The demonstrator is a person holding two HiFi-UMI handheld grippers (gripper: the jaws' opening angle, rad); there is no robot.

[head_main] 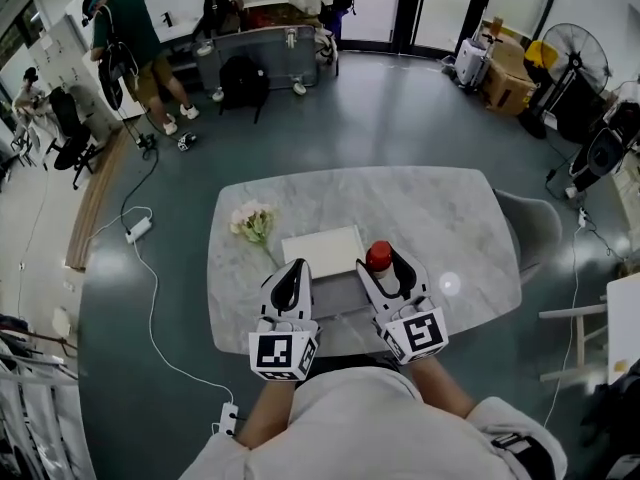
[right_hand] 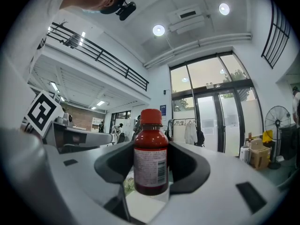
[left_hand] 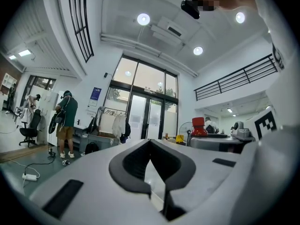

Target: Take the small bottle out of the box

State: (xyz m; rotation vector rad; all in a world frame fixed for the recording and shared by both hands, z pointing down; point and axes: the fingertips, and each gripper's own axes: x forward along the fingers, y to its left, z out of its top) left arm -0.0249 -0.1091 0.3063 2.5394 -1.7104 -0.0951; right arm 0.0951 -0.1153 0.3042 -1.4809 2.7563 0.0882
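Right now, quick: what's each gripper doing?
Left gripper: fingers shut, nothing held.
Right gripper: shut on the bottle.

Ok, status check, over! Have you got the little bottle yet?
Right hand-held gripper shut on the bottle, bottle upright. Left hand-held gripper shut, empty, near the box. Nothing seen in the way, over.

No legible text: small bottle [right_hand: 150, 153] wears a white label [right_hand: 149, 168] with fine print too small to read and a barcode [right_hand: 161, 172] at its 3 o'clock edge; blue sign [left_hand: 96, 93] on the wall at 9 o'clock of the glass doors [left_hand: 140, 118], wording unreadable.
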